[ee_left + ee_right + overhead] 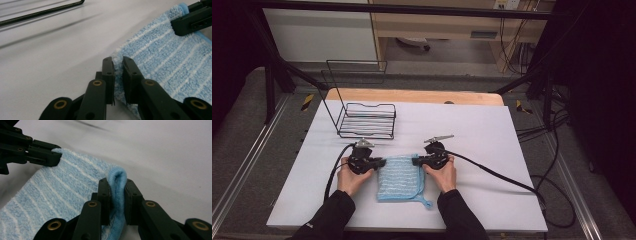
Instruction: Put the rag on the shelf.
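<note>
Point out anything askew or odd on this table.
Nothing looks damaged or spilled. The blue towel lies flat, its far corners pinched by the left gripper and right gripper. The wire rack stands upright behind it.

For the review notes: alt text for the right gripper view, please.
The right gripper pinches a bunched edge of a blue striped cloth on a white table. Farther off, the left gripper clamps the cloth's other corner.
</note>
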`<act>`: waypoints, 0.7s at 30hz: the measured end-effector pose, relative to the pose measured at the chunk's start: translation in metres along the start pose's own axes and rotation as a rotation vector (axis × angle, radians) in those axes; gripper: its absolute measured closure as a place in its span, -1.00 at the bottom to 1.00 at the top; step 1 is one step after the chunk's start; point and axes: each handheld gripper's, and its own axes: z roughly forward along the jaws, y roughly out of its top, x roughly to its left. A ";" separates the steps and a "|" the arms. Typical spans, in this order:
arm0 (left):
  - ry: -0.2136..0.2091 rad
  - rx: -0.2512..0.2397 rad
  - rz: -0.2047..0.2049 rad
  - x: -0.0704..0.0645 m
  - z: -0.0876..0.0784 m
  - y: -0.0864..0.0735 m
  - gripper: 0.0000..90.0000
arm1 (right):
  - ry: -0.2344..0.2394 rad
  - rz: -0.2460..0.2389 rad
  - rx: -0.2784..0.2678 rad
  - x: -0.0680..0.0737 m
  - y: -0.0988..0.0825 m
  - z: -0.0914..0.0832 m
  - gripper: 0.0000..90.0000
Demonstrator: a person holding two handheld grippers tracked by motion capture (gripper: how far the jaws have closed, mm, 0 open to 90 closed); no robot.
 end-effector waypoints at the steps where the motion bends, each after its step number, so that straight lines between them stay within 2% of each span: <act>1: -0.002 -0.002 -0.004 0.000 0.000 0.000 0.80 | -0.001 0.000 -0.001 0.000 0.000 0.000 0.75; 8: -0.008 -0.030 -0.017 0.000 -0.006 0.002 0.82 | -0.007 0.000 -0.022 0.003 0.000 -0.004 0.76; 21: -0.008 -0.091 0.003 -0.005 -0.022 0.006 0.82 | 0.001 -0.009 -0.098 0.012 0.001 -0.020 0.76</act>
